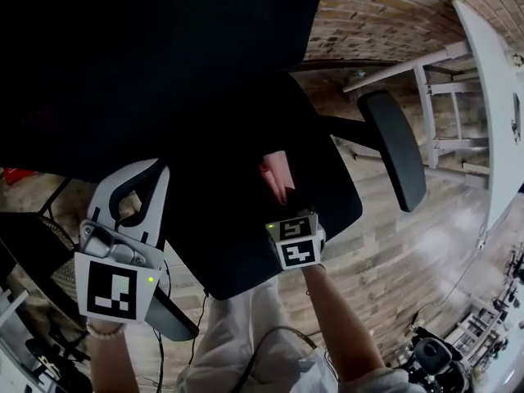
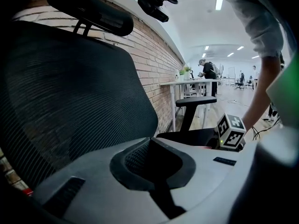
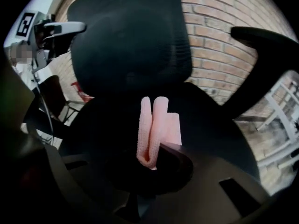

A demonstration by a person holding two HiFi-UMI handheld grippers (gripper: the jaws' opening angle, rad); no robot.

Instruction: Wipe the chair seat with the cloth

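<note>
In the head view, a black chair (image 1: 164, 56) fills the upper frame, its seat (image 1: 327, 203) below the mesh back and one armrest (image 1: 395, 147) off to the right over a wooden floor (image 1: 409, 252). A folded pink cloth (image 1: 277, 175) lies on the seat, pinched at its near end by the right gripper (image 1: 288, 203). The left gripper (image 1: 137, 188) is off the seat's left edge, its white jaws together with nothing between them. A white desk (image 1: 491, 97) runs along the right. In the left gripper view, that gripper's jaws (image 2: 153, 166) meet around a dark hollow – empty – and beyond them rise the mesh back (image 2: 70, 97), the headrest (image 2: 93, 13) and a brick wall (image 2: 149, 50); the right gripper's marker cube (image 2: 231, 132) sits low over the seat, and people stand far off (too small to describe). In the right gripper view, the right gripper (image 3: 156, 158) is clamped on the cloth (image 3: 154, 122) – folded into upright pleats, its far end resting on the dark seat (image 3: 210, 120) in front of the chair back (image 3: 135, 41).
</note>
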